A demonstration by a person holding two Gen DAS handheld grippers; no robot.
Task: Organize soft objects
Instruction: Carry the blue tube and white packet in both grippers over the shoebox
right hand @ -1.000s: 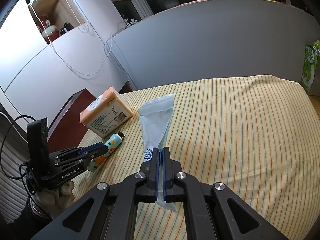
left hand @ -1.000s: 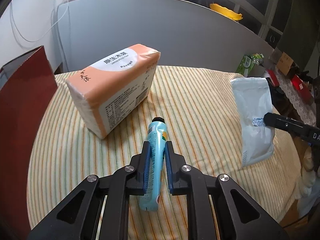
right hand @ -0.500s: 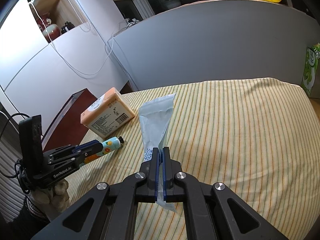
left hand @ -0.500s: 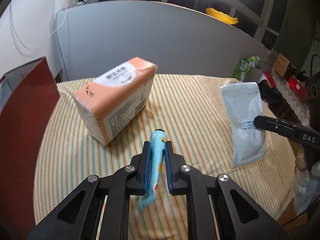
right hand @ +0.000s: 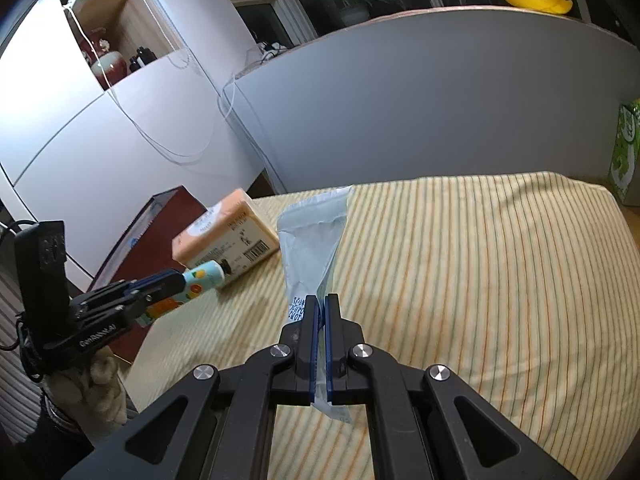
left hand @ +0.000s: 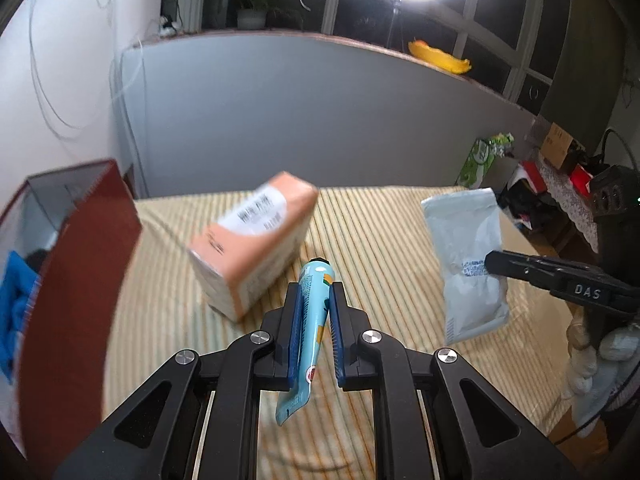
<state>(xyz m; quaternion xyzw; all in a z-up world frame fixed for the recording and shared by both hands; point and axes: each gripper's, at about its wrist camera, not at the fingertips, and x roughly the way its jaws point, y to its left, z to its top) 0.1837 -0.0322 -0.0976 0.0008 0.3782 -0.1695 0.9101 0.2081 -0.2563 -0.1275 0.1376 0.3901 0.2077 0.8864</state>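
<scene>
White letters "DAS" stand on the black right gripper (left hand: 492, 265), seen from the left wrist. "GenRobot.AI" runs along the black left gripper (right hand: 176, 278). Print on the blurred peach tissue pack (left hand: 256, 248) is unreadable.

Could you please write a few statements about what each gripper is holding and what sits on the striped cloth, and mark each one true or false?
1. The left gripper is shut on a light blue tube. True.
2. The right gripper is open and holds nothing. False: it is shut on a pale plastic pouch.
3. An orange tissue pack lies on the striped cloth. True.
4. The tube's cap points toward the camera on the left gripper. False: the dark cap points away, and the flat crimped end hangs toward the camera.
5. The red box stands to the right of the tissue pack in the left wrist view. False: it stands to the left.
</scene>
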